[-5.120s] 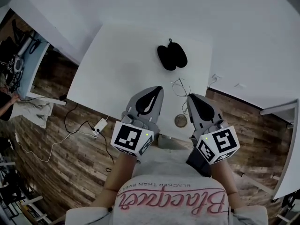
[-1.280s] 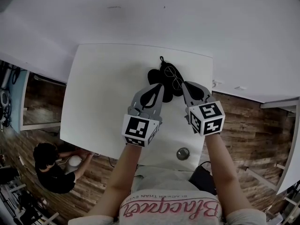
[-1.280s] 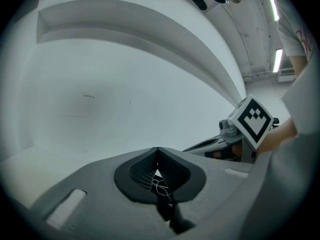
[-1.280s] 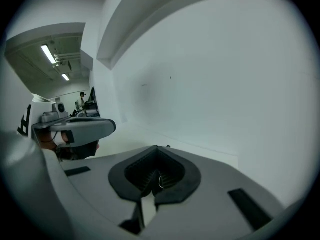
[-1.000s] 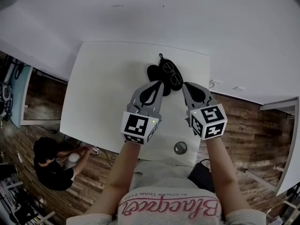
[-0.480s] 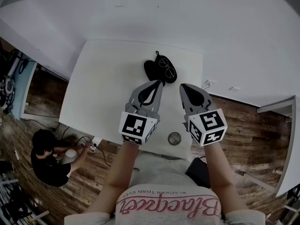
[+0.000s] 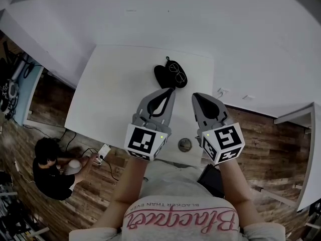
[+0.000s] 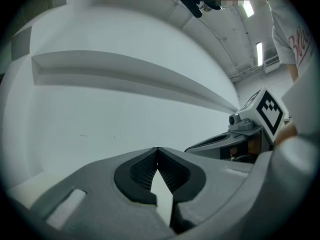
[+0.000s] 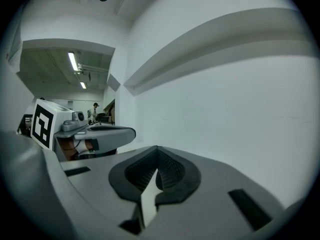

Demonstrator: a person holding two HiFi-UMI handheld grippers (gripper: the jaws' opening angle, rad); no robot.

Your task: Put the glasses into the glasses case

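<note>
An open black glasses case lies on the white table, towards its far edge. The thin wire-framed glasses rest inside the case's right half. My left gripper is shut and empty, hovering just on the near side of the case. My right gripper is also shut and empty, a little right of the case. Both gripper views face the white wall and miss the case; the left gripper and right gripper show their jaw tips touching, nothing between them.
A small round metal disc sits in the table near its front edge, between my arms. A person crouches on the wooden floor at lower left, beside a power strip. A white wall stands behind the table.
The glasses, earlier loose on the table, now lie in the open case. Over the last second both shut grippers drew back from the case towards the person.
</note>
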